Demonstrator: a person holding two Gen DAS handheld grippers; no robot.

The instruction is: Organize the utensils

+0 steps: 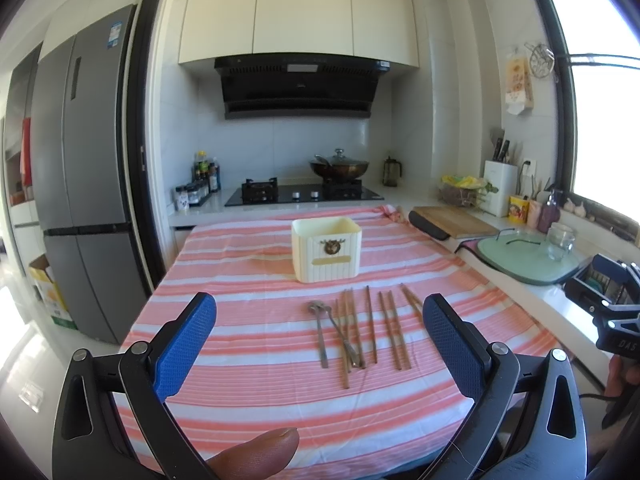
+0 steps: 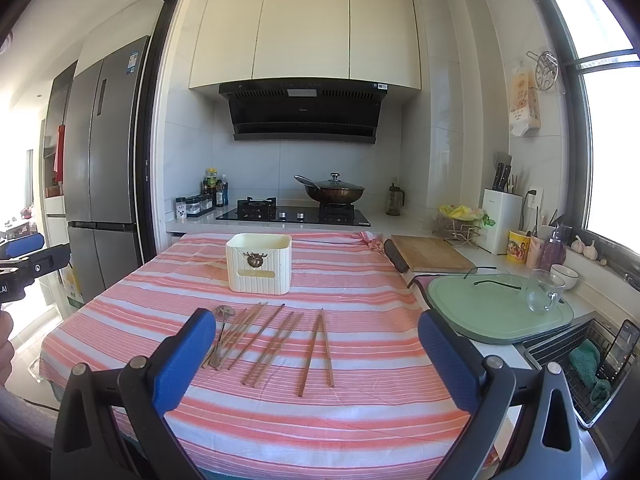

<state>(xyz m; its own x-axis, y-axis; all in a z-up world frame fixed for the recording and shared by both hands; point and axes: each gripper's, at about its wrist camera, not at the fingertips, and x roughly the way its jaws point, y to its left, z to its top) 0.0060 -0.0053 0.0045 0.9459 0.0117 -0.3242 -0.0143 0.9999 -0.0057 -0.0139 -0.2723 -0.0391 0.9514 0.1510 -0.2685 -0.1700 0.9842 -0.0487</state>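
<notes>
Spread jaws, chopsticks lying beyond

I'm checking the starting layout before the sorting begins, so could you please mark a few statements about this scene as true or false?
1. The cream holder stands behind the chopsticks. True.
2. The left hand-held gripper grips a spoon. False: it is open and empty.
3. The spoons lie left of most chopsticks. True.
4. The right hand-held gripper is shut. False: it is open.
5. The wok has no lid. False: a glass lid covers it.
</notes>
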